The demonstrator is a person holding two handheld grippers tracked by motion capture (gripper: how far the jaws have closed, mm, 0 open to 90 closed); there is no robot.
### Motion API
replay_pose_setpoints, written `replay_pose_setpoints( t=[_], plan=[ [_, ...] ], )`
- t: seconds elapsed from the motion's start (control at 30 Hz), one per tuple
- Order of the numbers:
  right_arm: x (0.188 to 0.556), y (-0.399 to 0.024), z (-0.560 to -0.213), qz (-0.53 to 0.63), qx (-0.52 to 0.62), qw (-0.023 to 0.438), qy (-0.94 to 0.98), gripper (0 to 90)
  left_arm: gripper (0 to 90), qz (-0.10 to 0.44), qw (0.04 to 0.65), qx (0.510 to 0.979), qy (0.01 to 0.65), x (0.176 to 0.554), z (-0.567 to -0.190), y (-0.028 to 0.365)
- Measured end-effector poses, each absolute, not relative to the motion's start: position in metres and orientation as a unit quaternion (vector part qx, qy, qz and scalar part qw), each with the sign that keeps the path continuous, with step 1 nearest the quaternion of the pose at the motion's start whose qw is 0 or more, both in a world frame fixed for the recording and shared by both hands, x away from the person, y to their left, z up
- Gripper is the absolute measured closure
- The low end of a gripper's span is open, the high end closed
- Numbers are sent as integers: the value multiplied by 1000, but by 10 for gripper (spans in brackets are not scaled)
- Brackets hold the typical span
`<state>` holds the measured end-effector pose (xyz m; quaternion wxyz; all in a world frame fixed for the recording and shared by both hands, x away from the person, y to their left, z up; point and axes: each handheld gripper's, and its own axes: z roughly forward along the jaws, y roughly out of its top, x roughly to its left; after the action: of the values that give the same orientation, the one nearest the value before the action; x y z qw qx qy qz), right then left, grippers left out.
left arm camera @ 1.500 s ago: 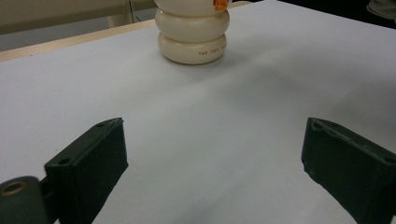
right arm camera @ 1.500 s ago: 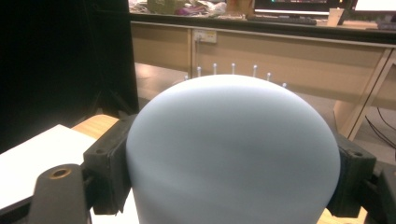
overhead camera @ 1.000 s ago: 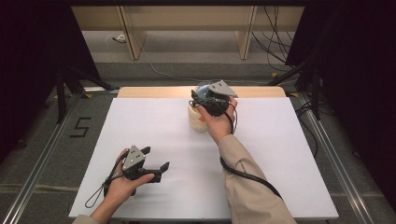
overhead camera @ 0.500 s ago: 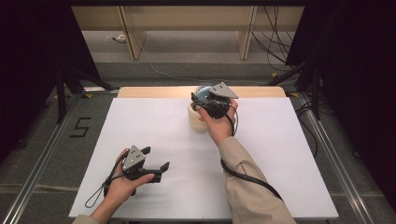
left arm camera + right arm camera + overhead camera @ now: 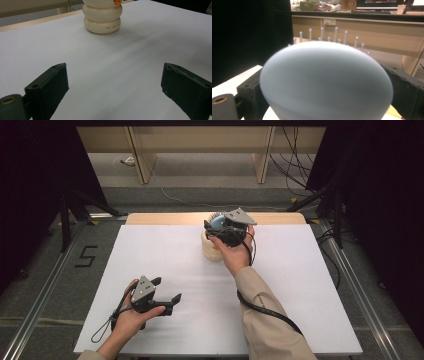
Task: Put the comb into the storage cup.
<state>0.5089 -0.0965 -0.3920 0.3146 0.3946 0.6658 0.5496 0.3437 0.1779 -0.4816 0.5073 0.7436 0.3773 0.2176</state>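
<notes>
High view: cables (image 5: 295, 167) trail behind table (image 5: 165, 250) (nothing blocking).

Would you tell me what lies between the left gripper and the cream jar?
Only bare white table, seen in the left gripper view: left gripper, cream jar.

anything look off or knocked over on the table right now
Nothing stands out. The cream ribbed jar stands upright on the white table, with nothing spilled around it. The blue-grey brush head sits between the jaws of the right claw, which have just been opening. The left claw rests open, apart from the jar.
</notes>
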Motion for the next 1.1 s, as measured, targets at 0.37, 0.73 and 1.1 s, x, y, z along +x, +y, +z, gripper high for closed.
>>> replay_pose_setpoints(
  t=[0.37, 0.73, 1.1],
  plan=[
    [500, -99, -388, 555, 389, 320, 662, 83, 70, 217, 507, 743, 378, 343, -482, 178],
    [490, -108, -382, 555, 380, 321, 667, 75, 72, 218, 508, 743, 378, 343, -482, 177],
    [480, -120, -381, 550, 376, 318, 675, 73, 73, 219, 507, 743, 379, 343, -481, 178]
  ],
)
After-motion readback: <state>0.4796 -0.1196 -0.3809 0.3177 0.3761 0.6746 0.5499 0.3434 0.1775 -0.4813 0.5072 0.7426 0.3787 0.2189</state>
